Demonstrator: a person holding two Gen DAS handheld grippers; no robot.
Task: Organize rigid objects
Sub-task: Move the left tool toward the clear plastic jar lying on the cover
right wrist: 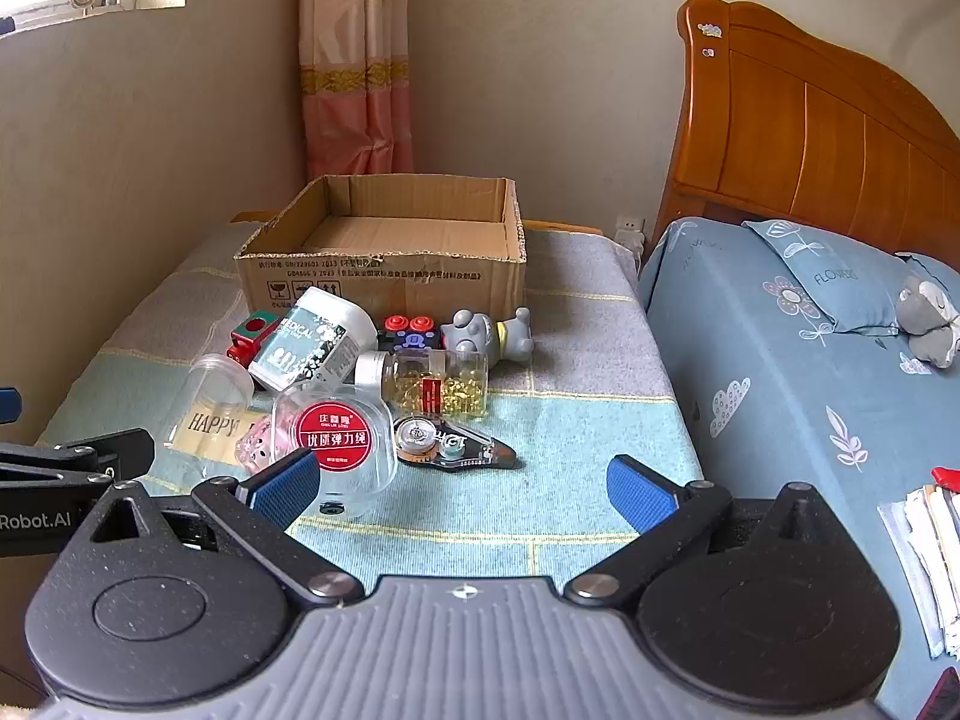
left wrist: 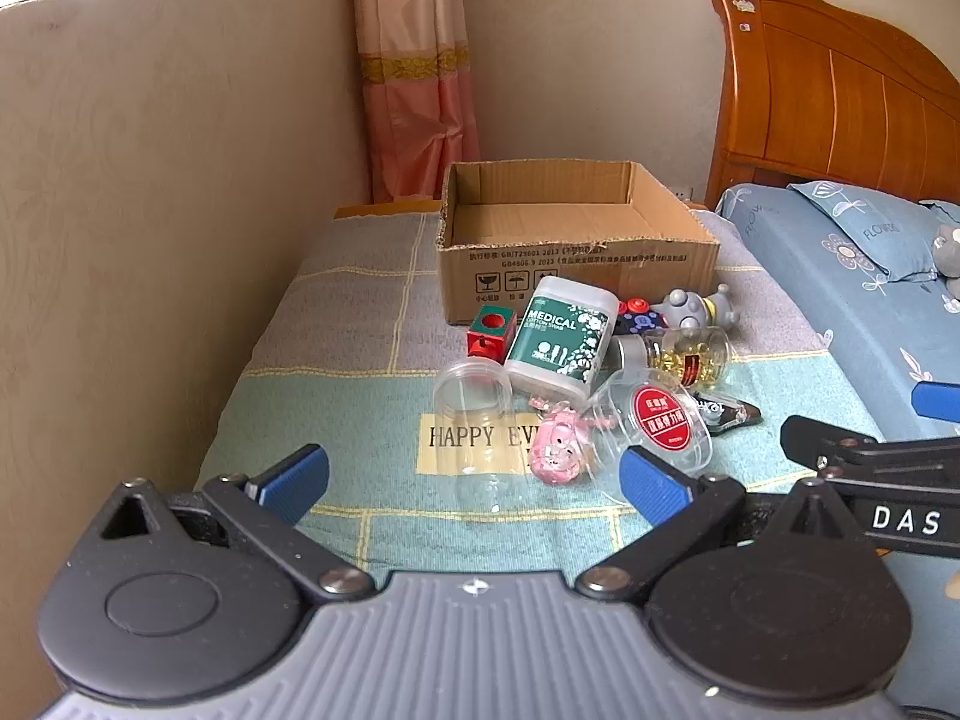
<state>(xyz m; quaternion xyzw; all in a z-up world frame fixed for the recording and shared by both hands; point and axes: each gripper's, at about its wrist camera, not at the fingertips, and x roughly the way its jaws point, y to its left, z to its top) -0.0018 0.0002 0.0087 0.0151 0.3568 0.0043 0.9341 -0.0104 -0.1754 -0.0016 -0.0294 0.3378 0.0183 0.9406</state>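
Nearest the cameras, both tools hover above the near edge of the table [right wrist: 570, 438], which is covered by a checked cloth. The left gripper [left wrist: 474, 480] and the right gripper [right wrist: 462, 483] each have their blue-padded fingers [right wrist: 285, 489] spread wide; neither holds or touches anything.

Judged step: the start of the task. The cardboard box [left wrist: 576, 240] at the far edge of the table shows a bare floor, and every item lies outside it, so the first pick appears not yet made.

Item positions, near to far:
- Clear jar with red lid label [right wrist: 342, 444], lying on its side, closest to the right gripper's left finger.
- Pink toy [left wrist: 558, 444], just beside that jar, and an empty clear cup [left wrist: 474, 414] on its side, both ahead of the left gripper.
- Black tape dispenser [right wrist: 453, 444].
- Bottle of yellow capsules [right wrist: 432, 384], on its side.
- Green "MEDICAL" swab container [left wrist: 564, 336], tilted; red and green block [left wrist: 491, 330].
- Grey toy figure [right wrist: 489, 333] and a dark toy with red buttons [right wrist: 408, 333], against the box front.

Next move, as judged: lower one gripper over a near item, straddle it with both fingers, close, then lift clear of the box wall. Transparent round items may roll or slip under the pads.
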